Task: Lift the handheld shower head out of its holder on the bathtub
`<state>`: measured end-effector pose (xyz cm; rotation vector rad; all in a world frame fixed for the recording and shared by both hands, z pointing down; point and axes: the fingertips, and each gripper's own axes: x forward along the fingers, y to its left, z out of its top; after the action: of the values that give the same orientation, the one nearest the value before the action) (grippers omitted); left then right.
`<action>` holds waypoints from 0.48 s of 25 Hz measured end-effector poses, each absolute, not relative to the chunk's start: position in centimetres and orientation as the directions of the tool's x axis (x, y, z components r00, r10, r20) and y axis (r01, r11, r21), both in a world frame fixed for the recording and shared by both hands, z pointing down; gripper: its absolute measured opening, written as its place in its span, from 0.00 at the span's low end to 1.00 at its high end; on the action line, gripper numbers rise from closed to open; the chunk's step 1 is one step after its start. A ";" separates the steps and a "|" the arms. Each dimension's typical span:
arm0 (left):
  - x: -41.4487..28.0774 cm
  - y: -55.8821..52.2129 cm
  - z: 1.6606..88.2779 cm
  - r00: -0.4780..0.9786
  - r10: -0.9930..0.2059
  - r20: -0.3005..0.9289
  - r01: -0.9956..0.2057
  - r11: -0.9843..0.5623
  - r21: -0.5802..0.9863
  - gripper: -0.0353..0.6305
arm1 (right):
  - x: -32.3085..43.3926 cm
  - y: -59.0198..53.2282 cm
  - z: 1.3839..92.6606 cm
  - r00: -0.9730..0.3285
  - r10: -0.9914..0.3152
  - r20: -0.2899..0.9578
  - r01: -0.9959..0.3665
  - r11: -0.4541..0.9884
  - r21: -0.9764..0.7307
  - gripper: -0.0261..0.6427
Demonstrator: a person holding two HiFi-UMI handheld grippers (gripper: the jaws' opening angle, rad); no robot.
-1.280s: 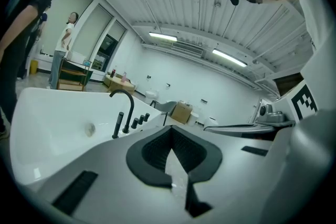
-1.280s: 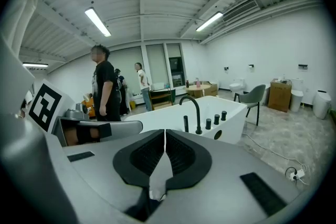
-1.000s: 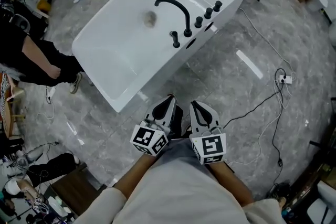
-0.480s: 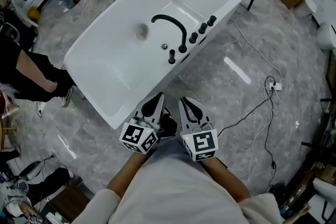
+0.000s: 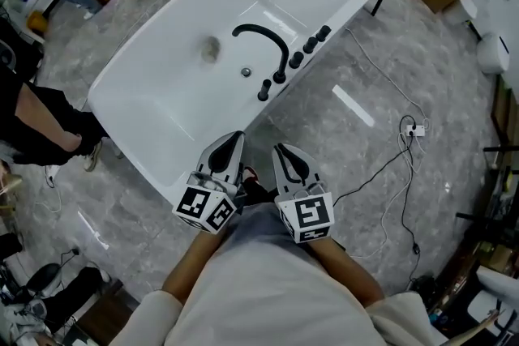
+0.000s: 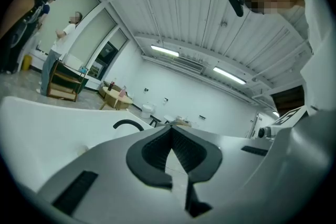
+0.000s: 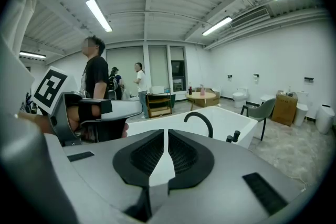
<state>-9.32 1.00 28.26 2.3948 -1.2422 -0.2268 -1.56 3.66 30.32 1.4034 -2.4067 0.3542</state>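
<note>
1. The grey marbled floor (image 5: 389,61) lies under and on both sides of the jaws.
2. The white bathtub (image 5: 154,101) stands slantwise ahead of both jaws, with its near rim just in front of the left pair.
3. The left gripper (image 5: 233,137) is held level. Its jaws are pressed together with nothing between them, and they point over the tub's rim.
4. The right gripper (image 5: 280,150) is just beside the left gripper and tilts a little downward. Its jaws are also pressed together and carry nothing.
5. The curved black spout (image 5: 263,40) arches over the basin, ahead of both jaws and well apart from them.
6. The handheld shower head (image 5: 263,89) looks to be the slim black upright at the near end of the fittings on the tub's rim. It sits in its holder ahead of the right jaws, and neither gripper touches it.
7. Three black knobs (image 5: 310,45) continue the row beyond the spout, farther from the jaws.
</note>
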 end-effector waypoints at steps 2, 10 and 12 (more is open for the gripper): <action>-9.6 1.2 28.5 0.585 -0.809 0.056 -0.744 -0.508 0.433 0.06 | -1.8 3.9 30.4 -0.451 -0.793 0.410 -0.877 0.478 -0.042 0.07; -9.5 1.7 30.5 0.582 -0.809 0.081 -0.749 -0.495 0.440 0.06 | -2.8 4.5 30.6 -0.468 -0.772 0.429 -0.861 0.508 -0.025 0.07; -9.6 1.6 30.8 0.575 -0.814 0.084 -0.753 -0.486 0.442 0.06 | -3.0 4.4 30.8 -0.476 -0.766 0.431 -0.856 0.516 -0.028 0.07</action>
<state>-9.62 1.59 30.76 2.3754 -1.2606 -0.1895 -3.05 4.38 30.83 1.3427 -2.3960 0.3402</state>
